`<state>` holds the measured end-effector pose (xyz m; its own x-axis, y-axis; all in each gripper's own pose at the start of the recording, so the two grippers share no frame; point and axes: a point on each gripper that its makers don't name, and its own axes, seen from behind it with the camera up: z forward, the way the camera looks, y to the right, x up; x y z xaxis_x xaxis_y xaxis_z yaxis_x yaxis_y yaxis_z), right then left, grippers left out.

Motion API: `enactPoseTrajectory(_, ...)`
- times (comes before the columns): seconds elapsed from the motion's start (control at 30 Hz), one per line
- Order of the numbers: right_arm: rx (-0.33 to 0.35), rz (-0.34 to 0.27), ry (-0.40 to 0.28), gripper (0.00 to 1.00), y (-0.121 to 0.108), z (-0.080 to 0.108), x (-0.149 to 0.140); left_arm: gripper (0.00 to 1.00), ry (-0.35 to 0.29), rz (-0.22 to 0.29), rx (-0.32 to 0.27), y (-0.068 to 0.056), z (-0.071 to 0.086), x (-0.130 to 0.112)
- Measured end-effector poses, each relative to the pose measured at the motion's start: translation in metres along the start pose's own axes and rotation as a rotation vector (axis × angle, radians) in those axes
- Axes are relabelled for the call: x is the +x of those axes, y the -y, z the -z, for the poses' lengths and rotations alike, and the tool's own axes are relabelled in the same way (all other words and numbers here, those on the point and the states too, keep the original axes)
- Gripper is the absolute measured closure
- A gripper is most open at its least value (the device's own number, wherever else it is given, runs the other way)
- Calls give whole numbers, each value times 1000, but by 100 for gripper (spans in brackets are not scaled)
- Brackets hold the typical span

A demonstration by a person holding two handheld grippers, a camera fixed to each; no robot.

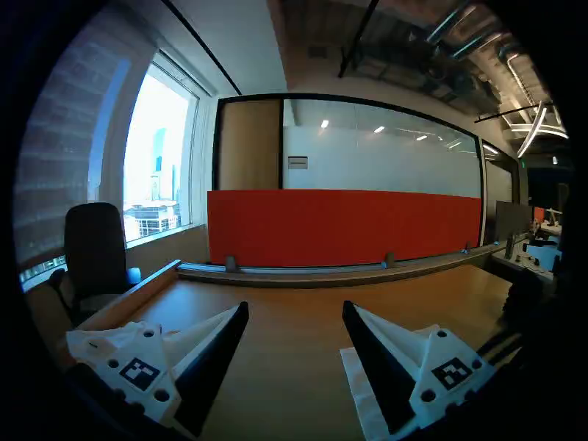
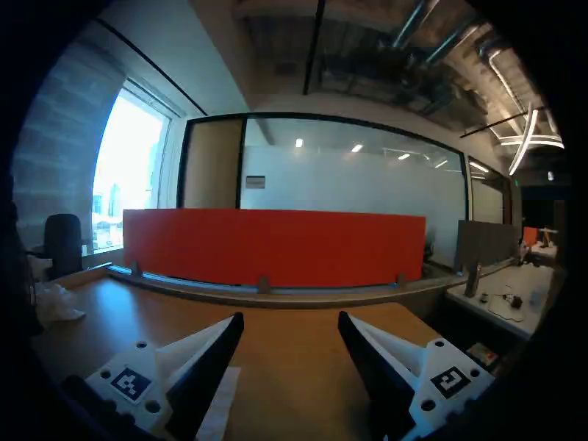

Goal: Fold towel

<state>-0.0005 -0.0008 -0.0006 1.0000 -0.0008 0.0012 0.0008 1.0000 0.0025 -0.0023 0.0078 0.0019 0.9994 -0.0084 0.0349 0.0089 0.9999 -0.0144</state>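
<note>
White left claw (image 1: pixel 295 304), right claw (image 2: pixel 290 315): agape

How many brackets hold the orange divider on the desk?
3 under the orange divider: left bracket near one end, middle bracket at centre, right bracket near the other end. More may be hidden.

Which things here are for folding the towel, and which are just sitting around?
For the job:
towel
left gripper, open
right gripper, open

Just sitting around:
chair
orange divider
window
crumpled white thing on the desk's far left; I cannot tell what it is
</note>
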Motion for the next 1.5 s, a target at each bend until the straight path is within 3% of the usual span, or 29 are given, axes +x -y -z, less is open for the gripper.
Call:
enactPoseTrajectory(0.37, 109, 62, 71, 1, 24, 9, -7, 6, 91, -29, -108, -22, -2, 0)
enactPoseTrajectory(0.7, 188, 103, 115, 1, 40, 11, 0, 6, 129, -77, -199, -41, 0, 12)
enactPoseTrajectory(1.1, 253, 142, 146, 1, 53, 10, 5, 6, 169, -111, -278, -53, 3, 13)
enactPoseTrajectory(1.5, 385, 228, 236, 0, 74, 18, -7, 6, 246, -180, -383, -68, 10, 3)
